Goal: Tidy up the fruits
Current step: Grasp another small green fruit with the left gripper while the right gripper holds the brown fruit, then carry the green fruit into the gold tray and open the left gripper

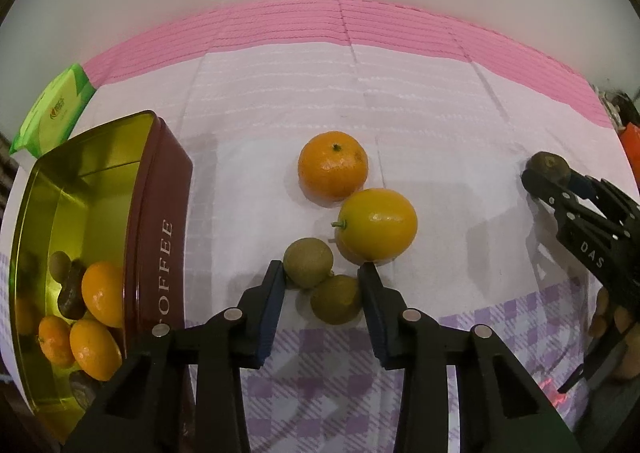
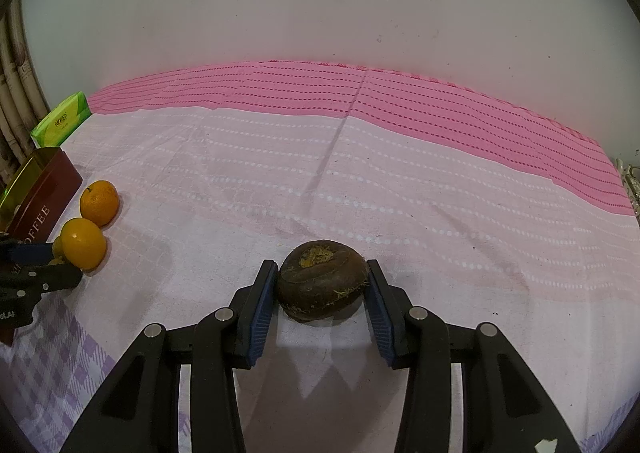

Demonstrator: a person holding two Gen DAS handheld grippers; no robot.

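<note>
The job looks partly done. The coffee tin [image 1: 160, 221], open-topped and standing at the left edge of the table [image 1: 420, 113], already holds several fruits [image 1: 96, 317]: a few orange ones and some dark brown ones piled at its near end. Its far end is bare gold metal, so there seems to be room for the rest.

Five fruits are out on the cloth. Near the middle of the table, just right of the tin, lie a mandarin [image 1: 333, 165], a yellow-orange fruit [image 1: 376, 225] touching it on the near side, and two small green-brown fruits [image 1: 308, 263] [image 1: 336, 299] close together in front of those. Well apart from this cluster, toward the right edge, sits a dark brown fruit [image 2: 322, 279] with a rough orange patch on top.

The left hand-held gripper [image 1: 322, 273] is spread wide, its jaws standing to either side of the two small green-brown fruits; the left pad touches or nearly touches the farther one, but nothing is clamped. The right hand-held gripper [image 2: 322, 273] has its pads at both flanks of the dark brown fruit, which rests on the cloth; contact looks close on both sides, yet whether it is squeezing cannot be told from these views.

By this reading, both sides are at the picking stage, and all five loose fruits have yet to go into the tin. A green packet [image 1: 56, 109] lies at the far left corner, apart from the fruit.
</note>
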